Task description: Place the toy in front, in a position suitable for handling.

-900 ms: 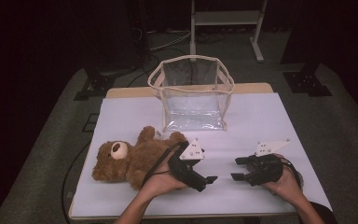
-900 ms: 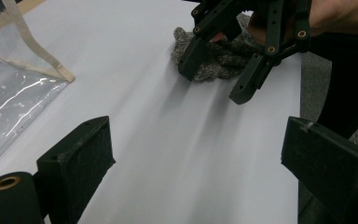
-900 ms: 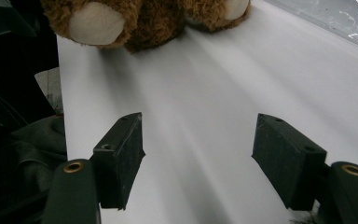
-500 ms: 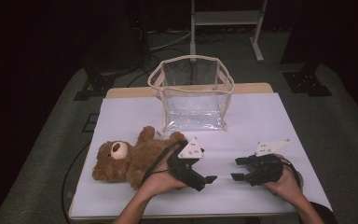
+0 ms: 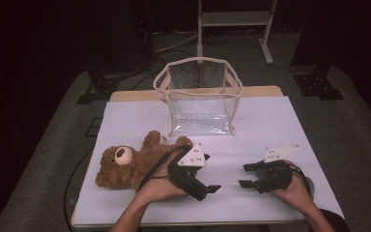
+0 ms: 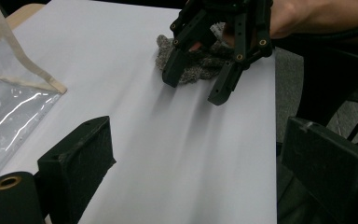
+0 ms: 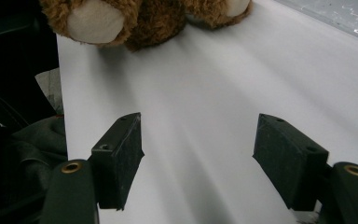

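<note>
Two grippers rest low on the white sheet (image 5: 280, 121) at the near edge. Left gripper (image 5: 207, 189) sits just right of the bear (image 5: 135, 164), jaws wide, nothing between them. Right gripper (image 5: 246, 175) is well apart from the bear, jaws wide and empty, pointing left toward the other. Bear lies on its back at near left. Clear bag (image 5: 200, 99) stands upright at far centre.

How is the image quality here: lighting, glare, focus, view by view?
High view: the white table cover is evenly lit, surroundings fall to near black; the clear bag shows mild sheen. Left gripper view: glare streaks on the bag's plastic, near jaws soft. Right gripper view: the teddy bear is sharp, soft streaky shadows on the cover.
</note>
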`<state>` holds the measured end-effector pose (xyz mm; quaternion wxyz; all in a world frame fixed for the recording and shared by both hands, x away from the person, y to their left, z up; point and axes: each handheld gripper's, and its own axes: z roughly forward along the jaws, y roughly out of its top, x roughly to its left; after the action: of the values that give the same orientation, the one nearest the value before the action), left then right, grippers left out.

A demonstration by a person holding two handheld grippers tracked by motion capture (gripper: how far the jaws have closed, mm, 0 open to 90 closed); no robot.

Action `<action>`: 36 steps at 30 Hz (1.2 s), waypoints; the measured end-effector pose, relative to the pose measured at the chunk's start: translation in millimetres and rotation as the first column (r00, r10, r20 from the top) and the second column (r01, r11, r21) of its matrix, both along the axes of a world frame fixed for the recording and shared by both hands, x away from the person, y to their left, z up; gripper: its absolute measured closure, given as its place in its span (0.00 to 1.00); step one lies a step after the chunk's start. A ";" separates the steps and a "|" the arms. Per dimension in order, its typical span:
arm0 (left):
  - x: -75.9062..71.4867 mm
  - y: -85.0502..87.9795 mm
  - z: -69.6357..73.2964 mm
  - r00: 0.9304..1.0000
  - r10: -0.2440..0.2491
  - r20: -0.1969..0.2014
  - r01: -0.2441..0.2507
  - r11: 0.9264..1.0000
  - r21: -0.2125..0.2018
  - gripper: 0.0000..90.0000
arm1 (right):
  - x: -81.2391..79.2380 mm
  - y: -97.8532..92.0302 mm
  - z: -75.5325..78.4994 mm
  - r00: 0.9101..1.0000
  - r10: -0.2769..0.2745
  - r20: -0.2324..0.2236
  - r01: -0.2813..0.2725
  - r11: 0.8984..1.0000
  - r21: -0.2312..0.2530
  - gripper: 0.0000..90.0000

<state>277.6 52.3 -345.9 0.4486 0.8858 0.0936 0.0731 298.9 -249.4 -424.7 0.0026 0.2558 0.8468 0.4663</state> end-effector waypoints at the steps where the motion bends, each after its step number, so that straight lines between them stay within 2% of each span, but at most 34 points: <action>1: -0.2 2.3 2.2 1.000 -0.009 0.001 0.009 1.000 0.000 0.10 | 0.1 -0.2 0.0 1.000 -0.001 0.000 0.001 1.000 0.000 0.34; 10: 1.2 28.7 18.7 0.999 -0.045 0.026 0.045 0.999 -0.006 0.10 | -0.9 -0.4 0.3 1.000 -0.003 -0.001 0.003 1.000 0.000 0.34; 14: 2.6 44.6 23.0 0.999 -0.033 0.039 0.033 0.999 0.001 0.10 | -0.9 0.6 -0.1 1.000 0.000 -0.002 0.000 1.000 -0.001 0.34; 23: 4.2 81.8 28.9 0.998 0.033 0.055 -0.034 0.999 0.014 0.10 | -1.3 8.5 1.5 1.000 0.029 -0.012 -0.029 1.000 0.010 0.34; 30: 1.3 101.7 31.3 0.995 0.067 0.070 -0.069 0.997 0.032 0.09 | 2.6 26.5 14.1 0.996 0.083 -0.008 -0.083 0.996 0.041 0.35; 36: -0.7 114.9 33.1 0.993 0.084 0.082 -0.086 0.996 0.031 0.09 | 8.1 57.9 31.3 0.986 0.163 0.015 -0.164 0.986 0.037 0.35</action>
<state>276.8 167.2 -312.8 0.4331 0.8850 0.1118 0.1293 306.9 -191.5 -393.4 -0.0353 0.1825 0.8559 0.4825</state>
